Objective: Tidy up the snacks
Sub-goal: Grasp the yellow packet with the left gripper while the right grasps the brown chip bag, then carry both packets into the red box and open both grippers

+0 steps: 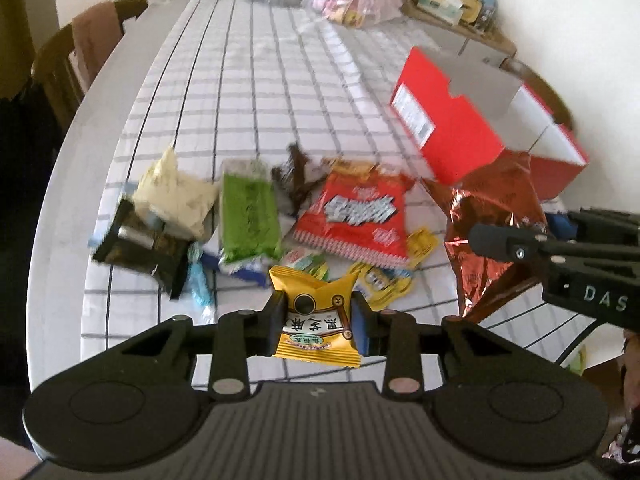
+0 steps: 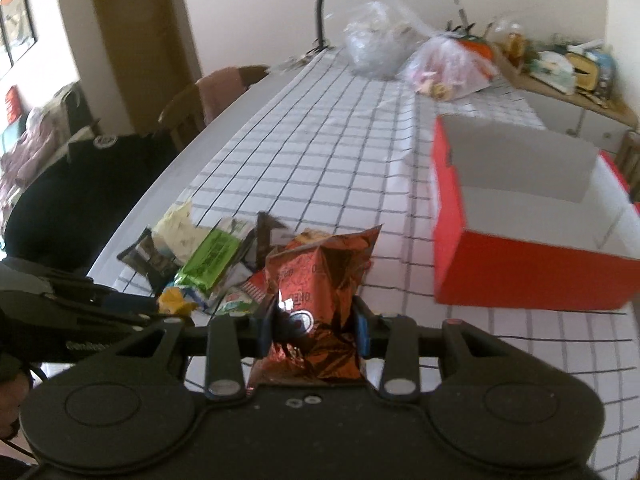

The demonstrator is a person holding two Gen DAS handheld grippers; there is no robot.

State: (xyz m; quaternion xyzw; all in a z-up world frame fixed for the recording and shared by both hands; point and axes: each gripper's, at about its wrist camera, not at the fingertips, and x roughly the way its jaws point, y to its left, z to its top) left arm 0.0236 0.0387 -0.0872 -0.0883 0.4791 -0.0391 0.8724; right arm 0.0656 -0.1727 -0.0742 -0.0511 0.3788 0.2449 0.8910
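Yellow packet (image 1: 314,320): clamped between the pads of the left gripper (image 1: 318,322), lifted clear of the table (image 1: 240,80); printed characters read upside down in the left wrist view; long axis runs along the fingers, its pinched far end pointing away from the camera.
Left gripper pose: pitched steeply down over the snack pile, jaws closed on the yellow packet from both sides.
Copper bag (image 2: 316,304): crumpled foil, pinched at its lower part by the right gripper (image 2: 314,330); long axis stands roughly upright in the right wrist view, top corner leaning right.
Right gripper pose: angled down toward the table, jaws narrow and gripping the bag; in the left wrist view its body enters from the right edge, cut off by the frame.
Red box (image 2: 520,240): open top, white inside, on the checked cloth to the right of the pile, apart from both grippers.
Pile: green pack (image 1: 248,216), red pack (image 1: 356,216), cream wrapper (image 1: 172,196) and dark packet (image 1: 136,244) lie close together near the table's left edge.
Hard to make out: motion blur smears most labels; the bag's lower end is hidden behind the gripper body; small items under the red pack are partly covered.
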